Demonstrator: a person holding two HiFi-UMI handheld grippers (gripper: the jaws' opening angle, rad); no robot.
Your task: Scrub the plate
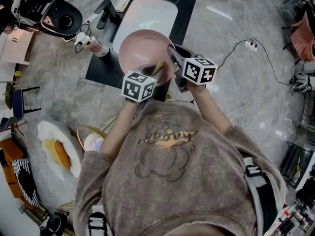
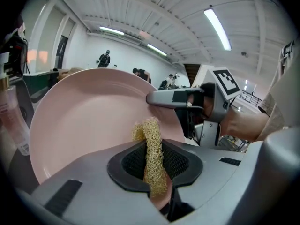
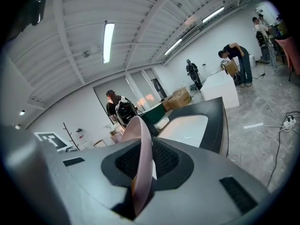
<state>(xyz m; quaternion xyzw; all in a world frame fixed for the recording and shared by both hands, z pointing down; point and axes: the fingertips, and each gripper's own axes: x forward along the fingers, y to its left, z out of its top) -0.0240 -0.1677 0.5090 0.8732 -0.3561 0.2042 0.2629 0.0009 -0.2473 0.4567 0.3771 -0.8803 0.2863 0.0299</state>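
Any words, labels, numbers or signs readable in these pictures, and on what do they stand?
Nothing can be read.
Sweatshirt: a line of script across the chest print, too blurred to read.
Marker cubes: black-and-white square patterns only, no letters or numbers.

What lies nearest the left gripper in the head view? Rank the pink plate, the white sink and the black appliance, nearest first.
From the left gripper:
1. pink plate: right at its jaws, just ahead.
2. white sink: beyond the plate, top centre.
3. black appliance: far off, upper left.
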